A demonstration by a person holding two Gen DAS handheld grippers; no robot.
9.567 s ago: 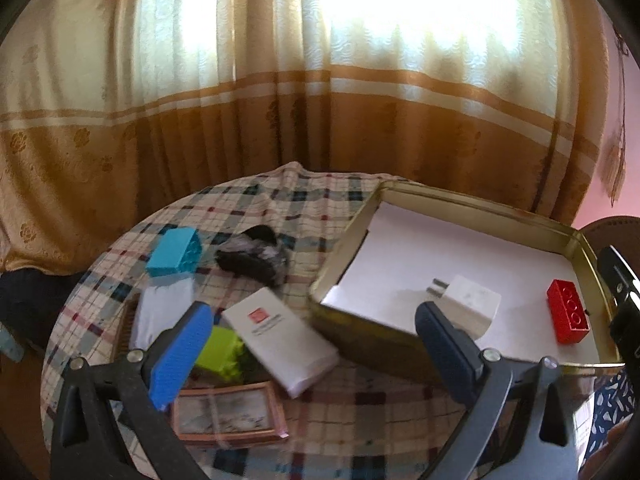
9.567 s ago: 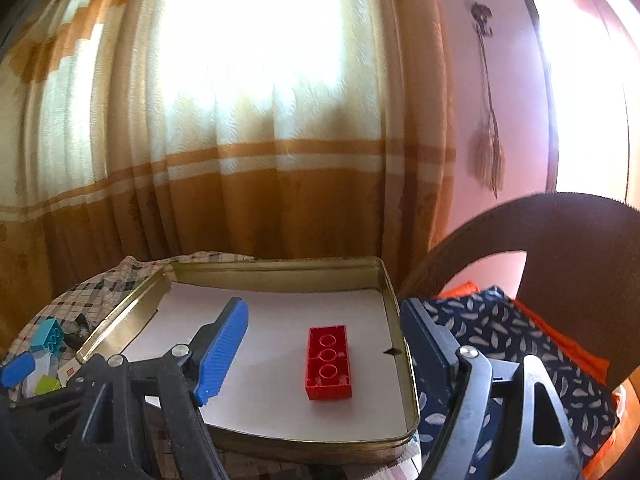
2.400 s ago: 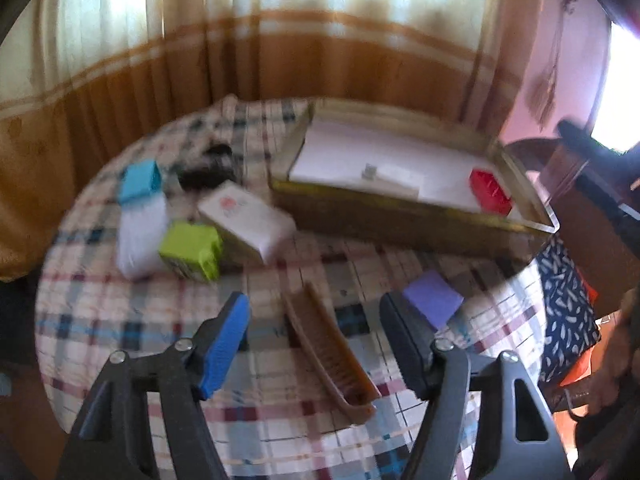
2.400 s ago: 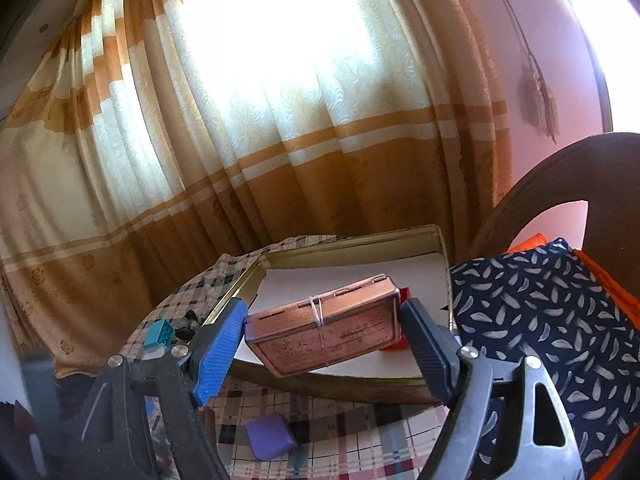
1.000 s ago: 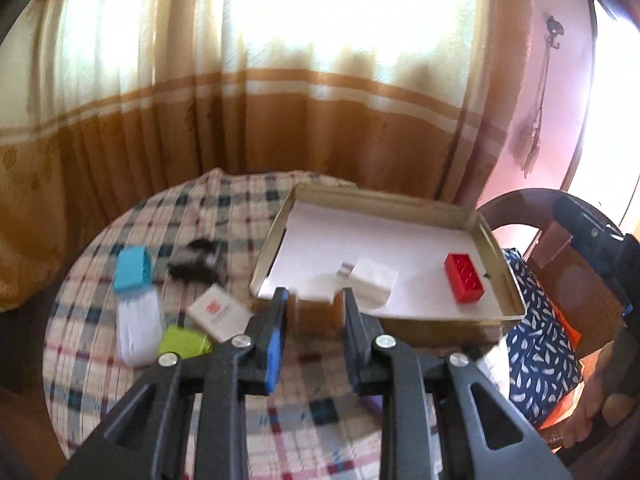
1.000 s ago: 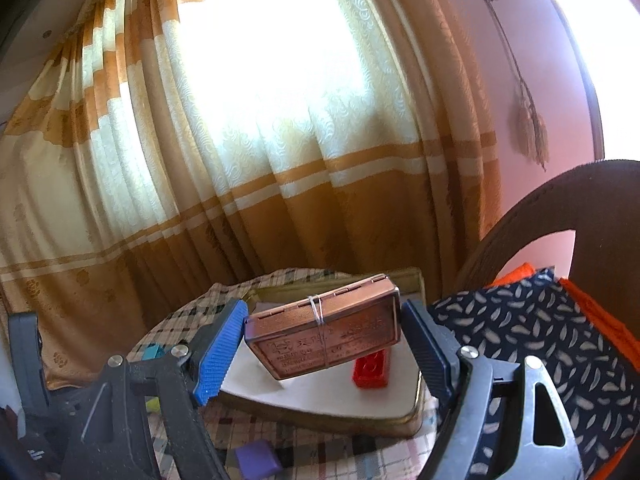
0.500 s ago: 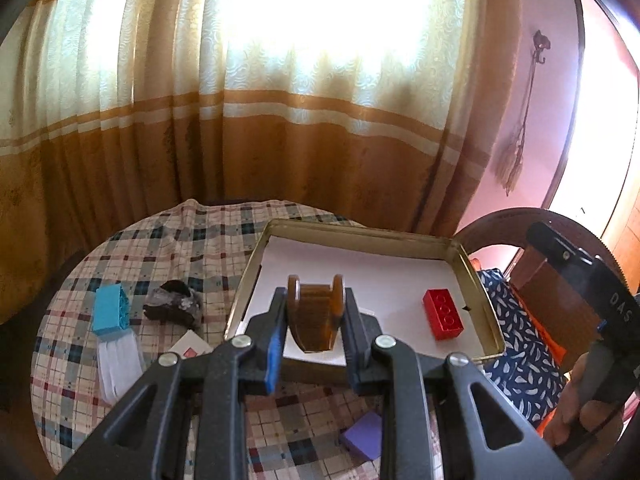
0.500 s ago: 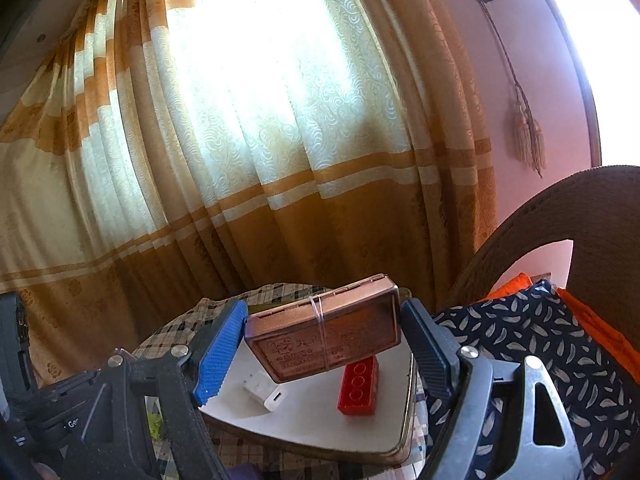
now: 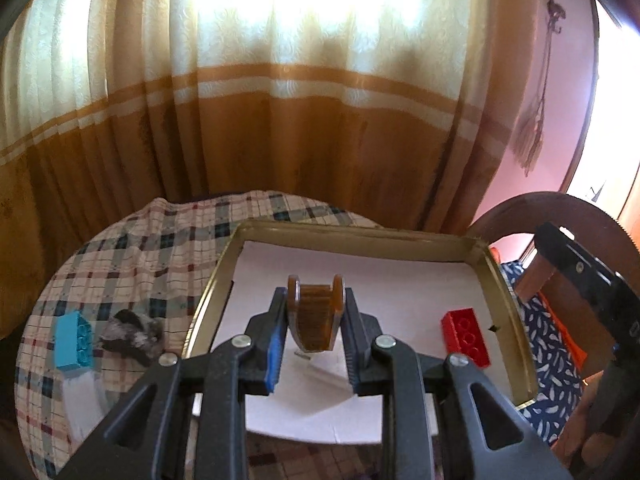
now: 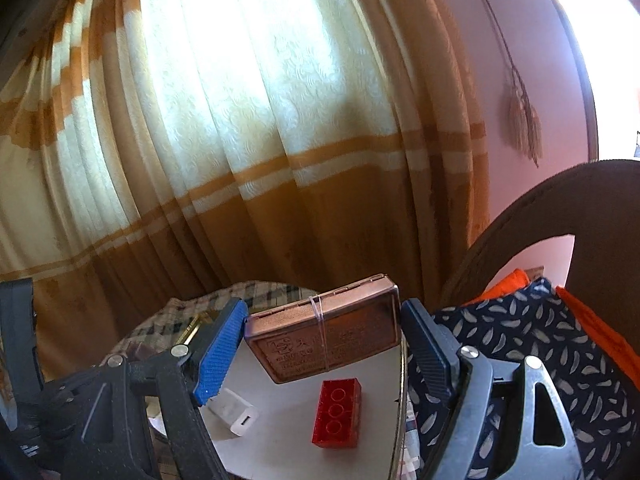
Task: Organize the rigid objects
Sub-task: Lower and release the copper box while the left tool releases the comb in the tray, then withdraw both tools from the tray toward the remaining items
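My left gripper [image 9: 316, 322] is shut on a brown ribbed plastic piece [image 9: 315, 316] and holds it above the white-lined gold tray [image 9: 500, 276]. A red brick [image 9: 466, 336] lies in the tray at the right; it also shows in the right wrist view [image 10: 337, 412] beside a white charger [image 10: 236, 416]. My right gripper [image 10: 322, 344] is shut on a copper-coloured tin box [image 10: 324, 338] with a rubber band, held above the tray [image 10: 401, 404].
On the checked tablecloth [image 9: 132, 248] left of the tray lie a blue brick [image 9: 74, 340], a dark crumpled object [image 9: 130, 336] and a white item [image 9: 82, 400]. A chair with a patterned cushion [image 10: 540, 344] stands at the right. Curtains hang behind.
The left gripper, which closed on the brown piece about a second ago, has carried it forward over the tray. The right gripper, still holding the tin box, has moved closer over the tray.
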